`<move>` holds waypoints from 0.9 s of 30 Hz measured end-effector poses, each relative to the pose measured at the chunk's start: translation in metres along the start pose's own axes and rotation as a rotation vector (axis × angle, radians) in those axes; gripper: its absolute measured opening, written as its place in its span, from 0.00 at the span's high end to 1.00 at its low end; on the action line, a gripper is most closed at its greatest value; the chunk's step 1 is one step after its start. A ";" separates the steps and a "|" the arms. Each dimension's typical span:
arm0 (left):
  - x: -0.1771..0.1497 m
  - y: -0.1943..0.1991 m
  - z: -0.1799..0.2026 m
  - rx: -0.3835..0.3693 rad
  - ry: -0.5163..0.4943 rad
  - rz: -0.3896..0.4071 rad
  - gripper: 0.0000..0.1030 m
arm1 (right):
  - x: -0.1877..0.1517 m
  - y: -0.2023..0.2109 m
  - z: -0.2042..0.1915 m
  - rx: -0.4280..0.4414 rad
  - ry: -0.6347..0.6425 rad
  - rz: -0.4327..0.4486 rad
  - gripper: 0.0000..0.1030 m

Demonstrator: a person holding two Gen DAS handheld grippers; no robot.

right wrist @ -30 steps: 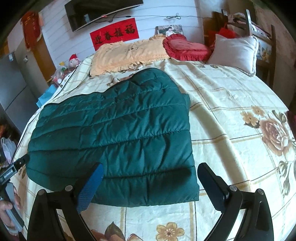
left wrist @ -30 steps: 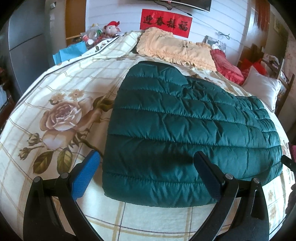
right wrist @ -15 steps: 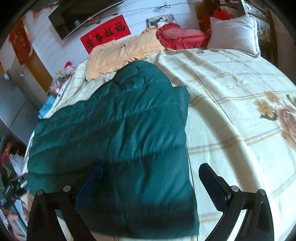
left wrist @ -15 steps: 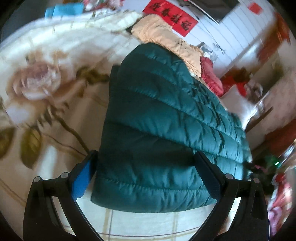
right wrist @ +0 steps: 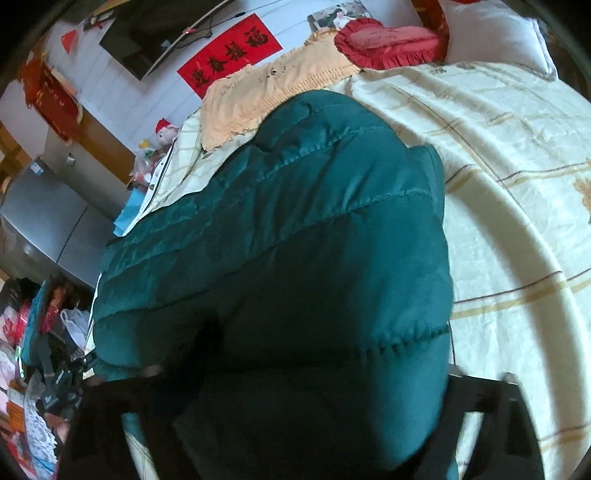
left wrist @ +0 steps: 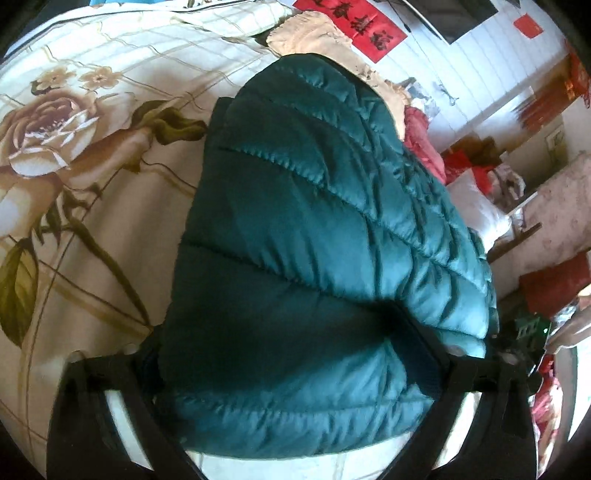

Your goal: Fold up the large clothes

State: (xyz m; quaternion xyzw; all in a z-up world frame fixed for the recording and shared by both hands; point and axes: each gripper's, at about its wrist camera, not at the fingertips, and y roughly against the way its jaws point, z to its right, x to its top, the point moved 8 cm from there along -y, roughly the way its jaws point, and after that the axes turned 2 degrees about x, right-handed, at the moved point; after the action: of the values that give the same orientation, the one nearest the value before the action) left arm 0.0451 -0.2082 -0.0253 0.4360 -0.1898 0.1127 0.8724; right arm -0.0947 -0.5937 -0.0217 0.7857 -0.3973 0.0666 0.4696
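A dark green quilted down jacket (left wrist: 314,240) lies on the bed, its hem nearest me. My left gripper (left wrist: 295,373) has its jaws spread wide, one on each side of the hem's left part, and the puffy fabric bulges between them. In the right wrist view the jacket (right wrist: 295,240) fills the centre. My right gripper (right wrist: 306,406) is also spread wide over the hem's right part, its fingers mostly hidden by fabric. Neither jaw pair is closed on the cloth.
The bed has a cream checked sheet (left wrist: 92,166) with a rose print. A yellow pillow (right wrist: 273,85), a red heart cushion (right wrist: 384,40) and a white pillow (right wrist: 495,33) lie at the head. A grey cabinet (right wrist: 48,221) and clutter (right wrist: 29,350) stand left of the bed.
Both grippers have moved forward and down onto the jacket's hem. The fabric now sits between the open jaws and hides the blue pads. The jacket has not moved.
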 end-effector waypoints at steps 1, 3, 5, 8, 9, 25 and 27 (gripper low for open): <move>-0.001 0.003 0.002 -0.003 -0.008 0.006 0.23 | -0.001 0.006 -0.005 0.000 0.011 0.004 0.41; -0.005 0.018 0.007 0.005 -0.052 0.021 0.38 | -0.003 0.022 -0.014 0.006 0.021 0.009 0.56; -0.011 0.033 0.010 -0.010 -0.071 0.014 0.43 | -0.009 0.038 -0.022 0.028 0.028 0.009 0.59; -0.028 0.061 0.014 -0.041 -0.107 -0.003 0.44 | -0.032 0.070 -0.036 0.053 0.067 0.002 0.60; -0.035 0.069 0.014 -0.038 -0.126 -0.008 0.44 | -0.038 0.076 -0.038 0.058 0.072 -0.004 0.60; -0.104 0.133 -0.001 0.287 -0.183 0.114 0.21 | -0.102 0.148 -0.025 -0.344 0.131 0.117 0.08; -0.108 0.146 0.011 0.331 -0.234 0.171 0.21 | -0.102 0.160 -0.044 -0.334 0.166 0.152 0.08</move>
State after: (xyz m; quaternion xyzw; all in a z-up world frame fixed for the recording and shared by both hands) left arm -0.1075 -0.1341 0.0395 0.5659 -0.3047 0.1645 0.7483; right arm -0.2615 -0.5402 0.0635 0.6566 -0.4208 0.0993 0.6180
